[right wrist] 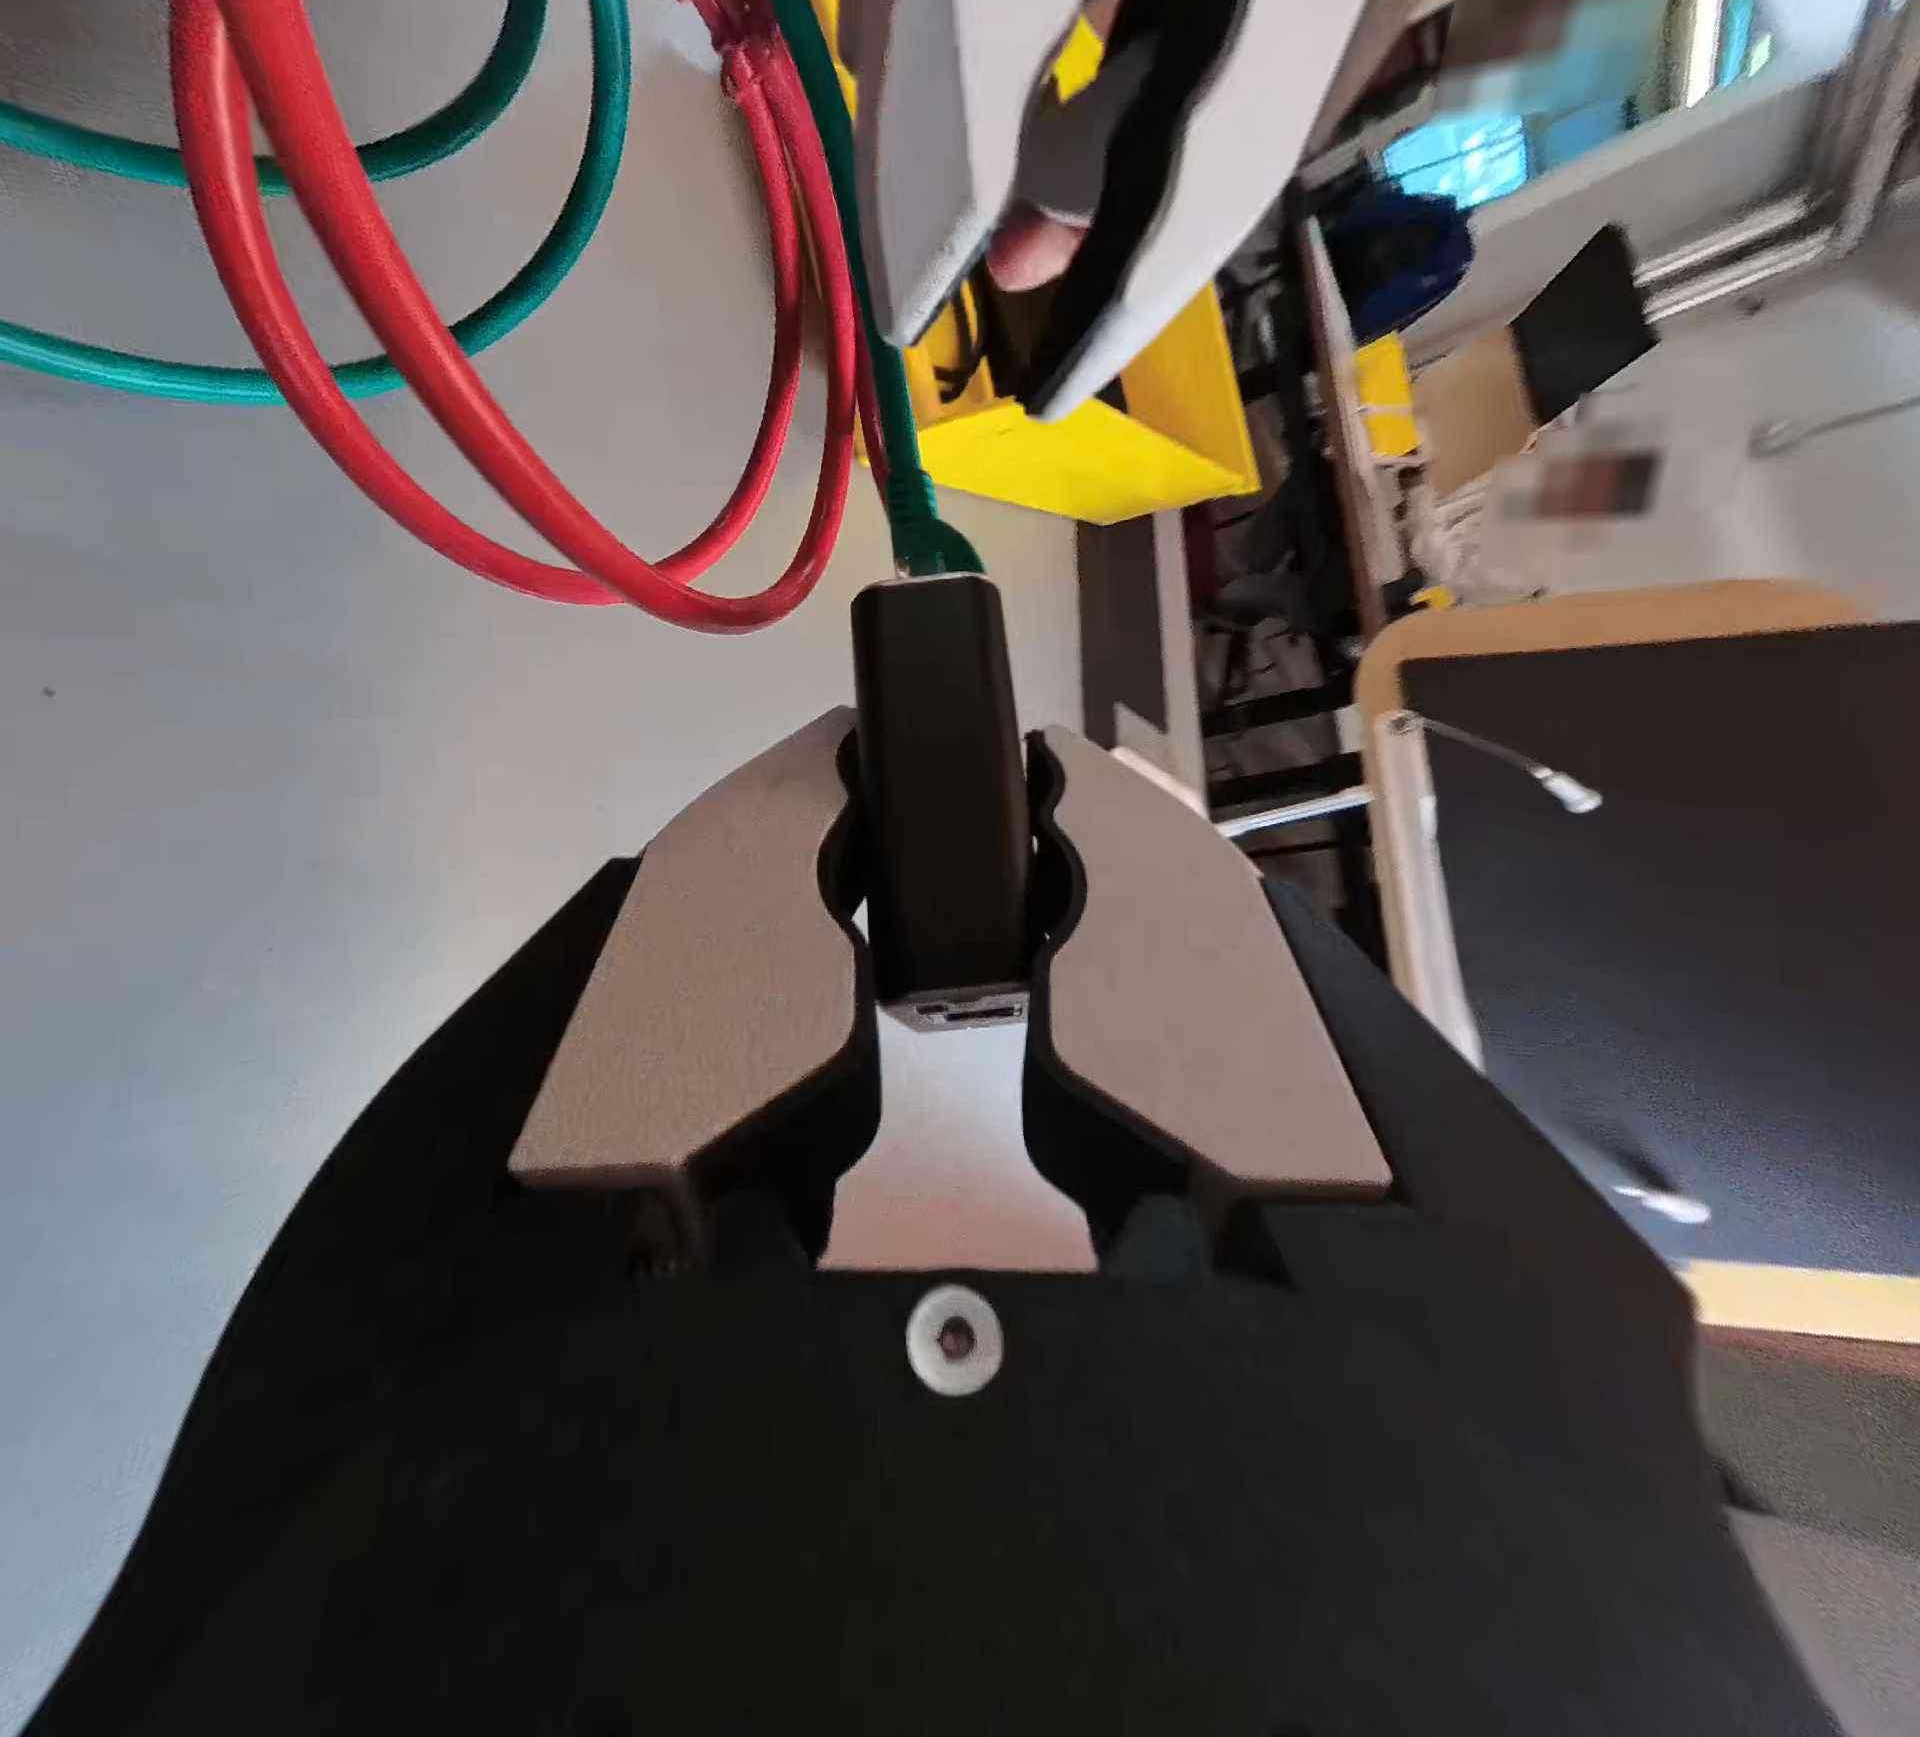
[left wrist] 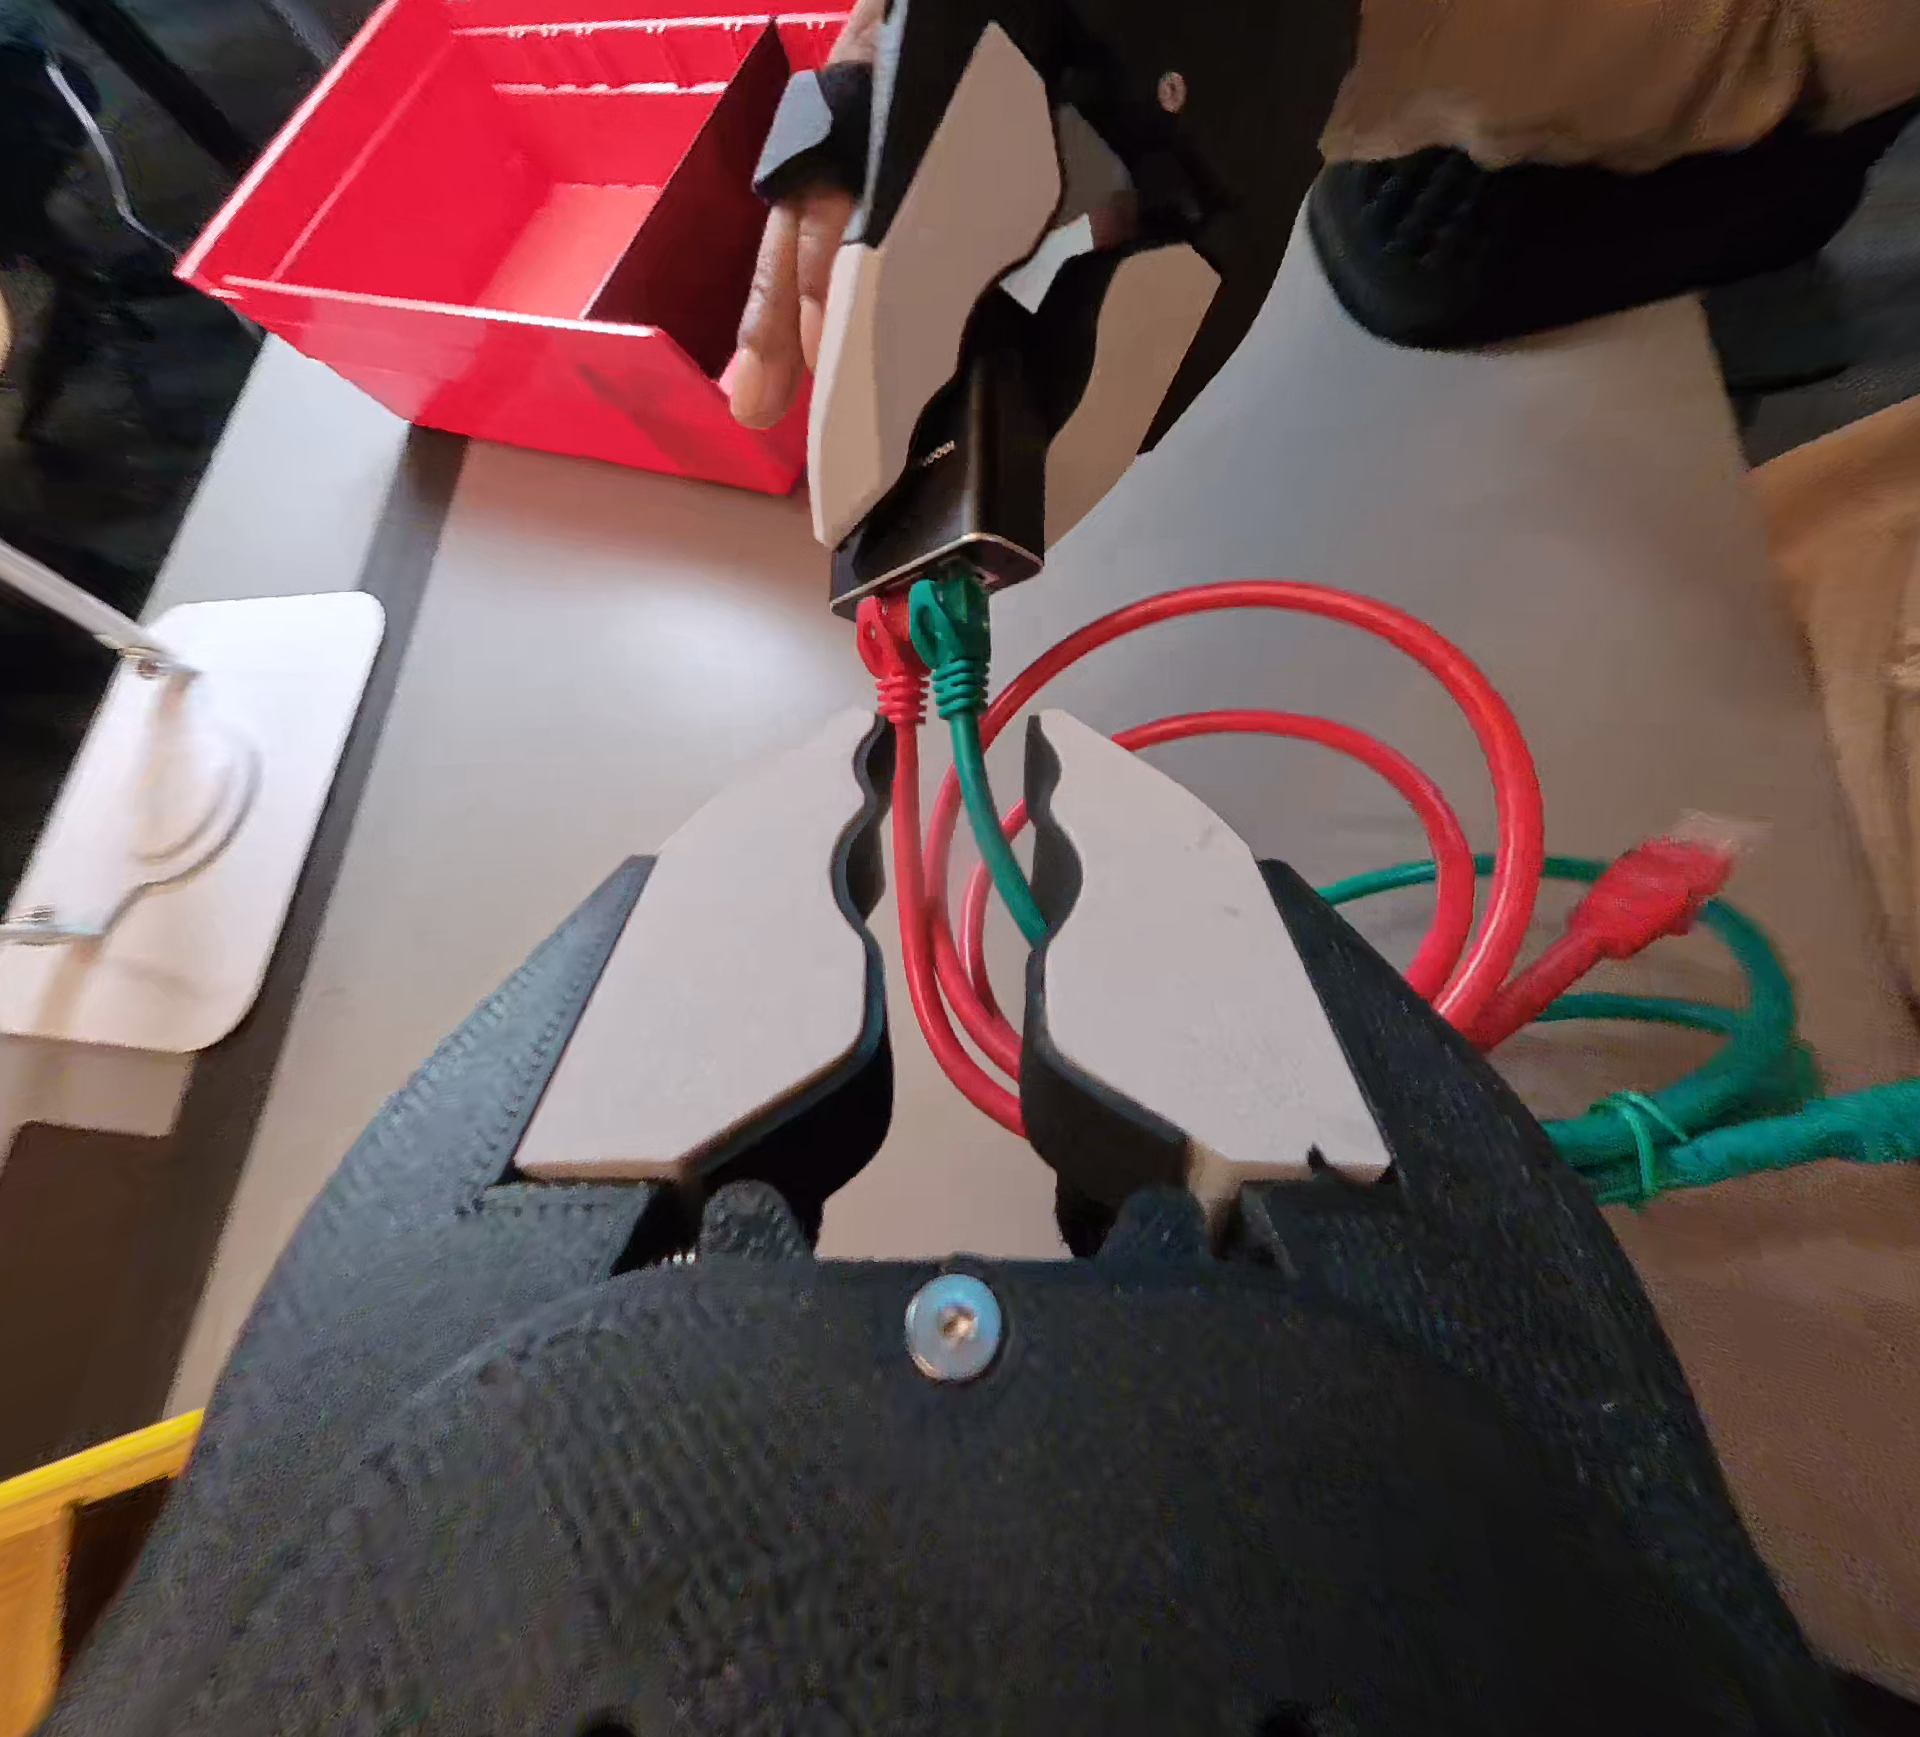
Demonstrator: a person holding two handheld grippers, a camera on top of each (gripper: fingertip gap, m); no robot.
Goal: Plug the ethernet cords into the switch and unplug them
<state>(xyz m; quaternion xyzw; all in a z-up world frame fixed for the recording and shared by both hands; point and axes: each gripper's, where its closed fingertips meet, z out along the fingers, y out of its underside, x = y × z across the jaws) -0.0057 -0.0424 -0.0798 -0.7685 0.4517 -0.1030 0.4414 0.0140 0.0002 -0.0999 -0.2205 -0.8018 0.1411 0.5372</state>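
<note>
1. Across the grey table (left wrist: 582,648), stretching wide beneath everything, with a red bin (left wrist: 499,233) sitting at the far left edge.
2. Lying coiled on that table, off to the right: loops of red cord (left wrist: 1496,752) and green cord (left wrist: 1756,991), one loose red plug (left wrist: 1642,892) resting on the coils.
3. Hanging in mid-air, clamping the black switch (right wrist: 940,804) firmly between both pads: right gripper (right wrist: 943,742), ports aimed down toward the cords.
4. Sitting side by side in those ports: red connector (left wrist: 888,648) and green connector (left wrist: 951,633), both seated.
5. Gaping partly below the switch, gripping nothing: left gripper (left wrist: 951,726), both cords running down through the gap between its pads.
</note>
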